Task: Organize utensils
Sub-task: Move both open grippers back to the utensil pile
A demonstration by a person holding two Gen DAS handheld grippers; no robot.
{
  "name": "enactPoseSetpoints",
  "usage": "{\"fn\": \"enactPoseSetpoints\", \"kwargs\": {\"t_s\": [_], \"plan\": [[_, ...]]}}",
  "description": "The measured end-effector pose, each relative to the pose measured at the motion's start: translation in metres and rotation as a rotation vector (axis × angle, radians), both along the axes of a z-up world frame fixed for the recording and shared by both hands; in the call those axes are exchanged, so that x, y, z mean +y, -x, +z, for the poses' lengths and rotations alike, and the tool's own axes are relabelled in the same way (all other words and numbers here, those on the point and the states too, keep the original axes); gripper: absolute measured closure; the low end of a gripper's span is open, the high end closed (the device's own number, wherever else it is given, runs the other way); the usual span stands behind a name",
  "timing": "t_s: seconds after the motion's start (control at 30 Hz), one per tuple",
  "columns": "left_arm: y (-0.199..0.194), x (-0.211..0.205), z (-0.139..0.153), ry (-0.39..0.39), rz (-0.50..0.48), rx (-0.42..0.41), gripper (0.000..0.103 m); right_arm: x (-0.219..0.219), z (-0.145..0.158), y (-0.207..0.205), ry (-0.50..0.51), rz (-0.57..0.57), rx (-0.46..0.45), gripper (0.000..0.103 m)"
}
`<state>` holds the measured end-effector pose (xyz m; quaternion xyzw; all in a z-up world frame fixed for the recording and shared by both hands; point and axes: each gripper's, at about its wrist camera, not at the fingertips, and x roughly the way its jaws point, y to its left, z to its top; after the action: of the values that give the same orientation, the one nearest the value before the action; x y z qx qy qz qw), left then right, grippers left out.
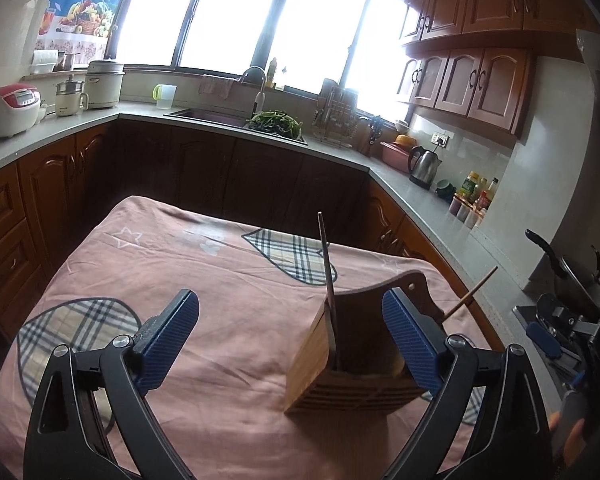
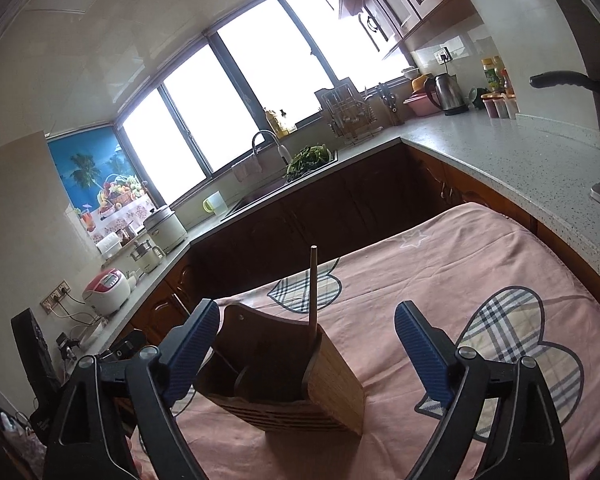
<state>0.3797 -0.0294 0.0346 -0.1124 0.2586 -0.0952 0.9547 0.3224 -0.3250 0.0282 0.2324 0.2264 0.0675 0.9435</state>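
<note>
Chopsticks point(image 1: 327, 268) already stand in the holder point(image 1: 352, 364) between both wide, empty claws point(image 1: 292, 344) point(image 2: 306, 354), so it looks nearly done.

Right tongs point(image 2: 304, 354) spread wide; chopstick point(image 2: 313, 292) upright in holder point(image 2: 332, 384).

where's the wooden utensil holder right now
The wooden utensil holder stands on the pink tablecloth, toward the table's right side in the left wrist view, just ahead of both open grippers, with a chopstick standing in it.
</note>
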Motion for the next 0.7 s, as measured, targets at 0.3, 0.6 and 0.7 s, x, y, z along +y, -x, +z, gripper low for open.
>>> {"fn": "enactPoseSetpoints", "kwargs": {"t_s": [0.3, 0.6, 0.7], "plan": [[0.062, 0.019, -0.010, -0.024, -0.005, 0.089, 0.007, 0.014, 0.001, 0.056, 0.010, 0.050, 0.015, 0.010], [0.115, 0.032, -0.021, 0.002, -0.033, 0.161, 0.007, 0.019, -0.004, 0.109, 0.036, 0.060, 0.042, 0.010], [0.131, 0.033, -0.023, 0.012, -0.046, 0.169, 0.007, 0.015, -0.009, 0.125, 0.038, 0.044, 0.056, 0.010]]}}
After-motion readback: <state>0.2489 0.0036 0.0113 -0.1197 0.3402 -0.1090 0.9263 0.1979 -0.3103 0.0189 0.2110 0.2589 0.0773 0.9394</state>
